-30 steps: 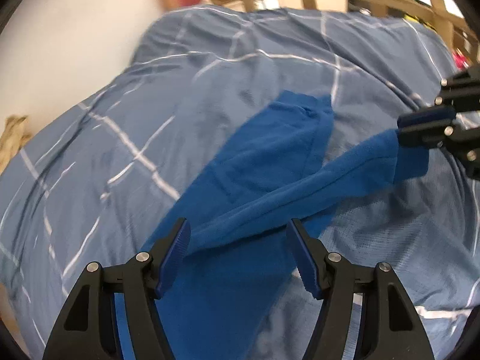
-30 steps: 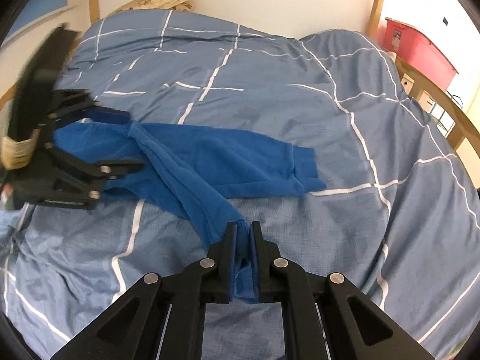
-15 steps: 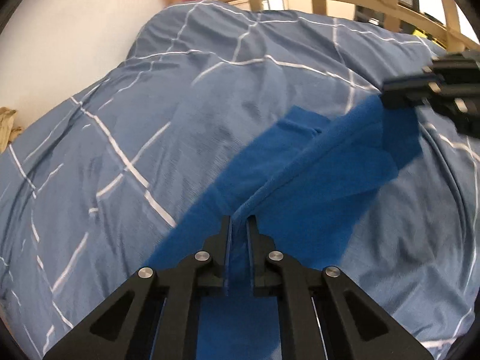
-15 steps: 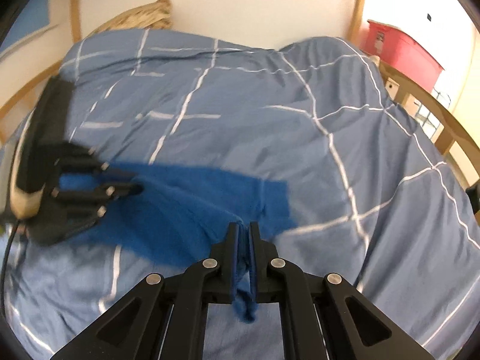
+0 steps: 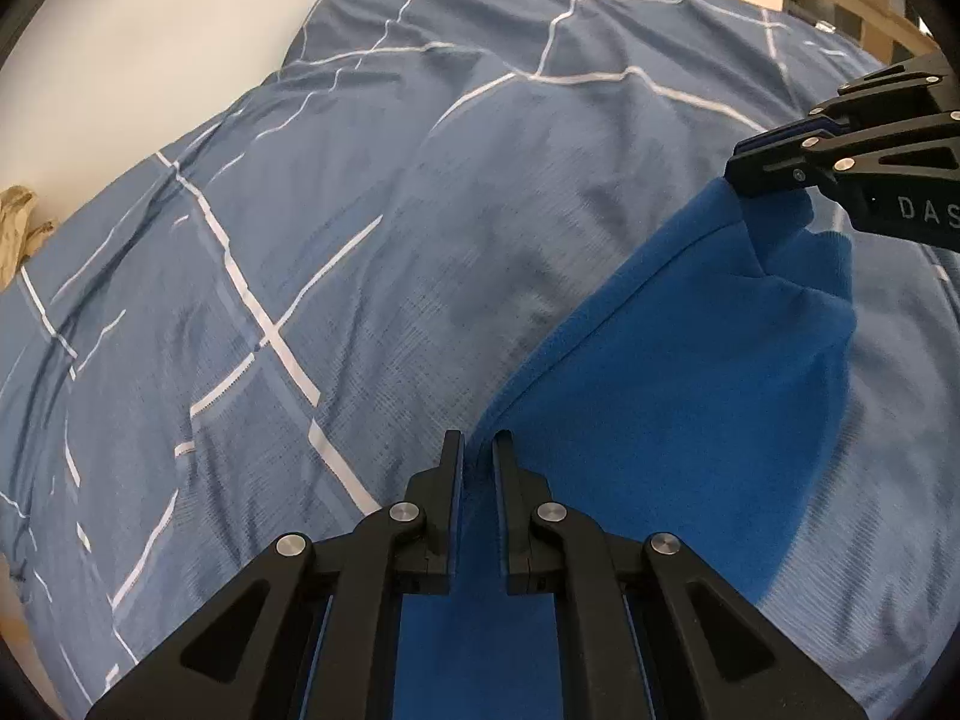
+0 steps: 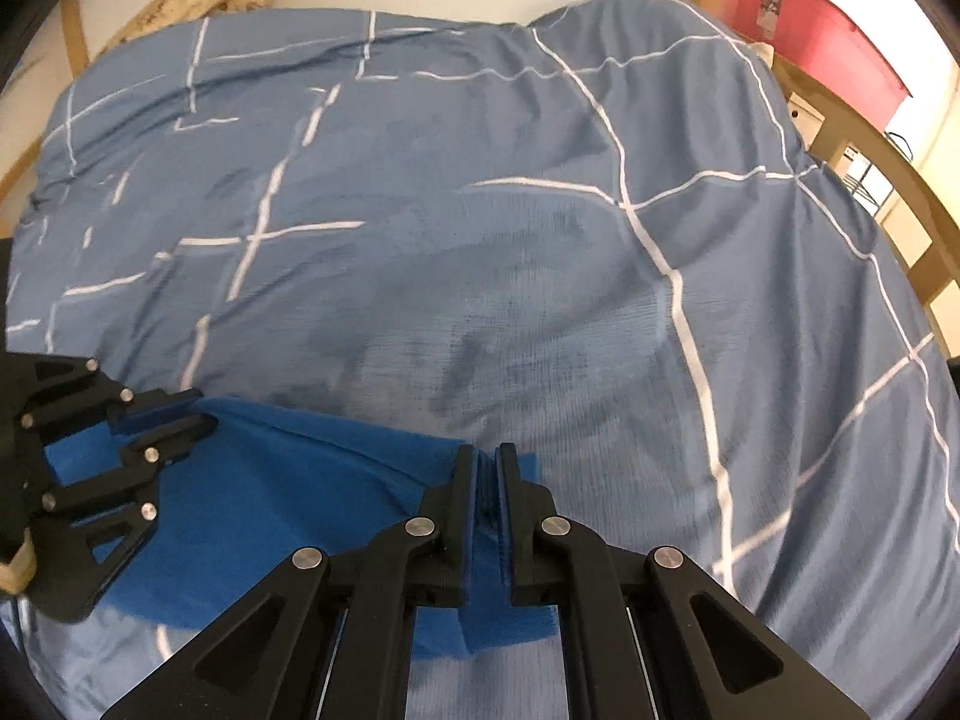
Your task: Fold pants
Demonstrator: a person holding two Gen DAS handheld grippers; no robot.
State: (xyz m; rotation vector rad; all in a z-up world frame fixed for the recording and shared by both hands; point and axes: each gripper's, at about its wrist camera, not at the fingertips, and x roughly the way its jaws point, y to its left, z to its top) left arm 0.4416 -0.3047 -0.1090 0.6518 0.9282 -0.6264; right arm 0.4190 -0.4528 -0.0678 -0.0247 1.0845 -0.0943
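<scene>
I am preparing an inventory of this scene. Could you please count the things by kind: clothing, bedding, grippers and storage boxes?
Clothing: 1, the blue pants
Bedding: 1, the checked duvet
Grippers: 2, the left gripper and the right gripper, both shut on the pants
Storage boxes: 1, the red box
Total: 5

The pants (image 5: 678,396) lay on the bed (image 5: 360,228). The left claw (image 5: 477,450) sat at one end. The right claw (image 6: 486,468) sat at the other.

right gripper (image 6: 486,468) (clamped) on pants (image 6: 288,480)
</scene>
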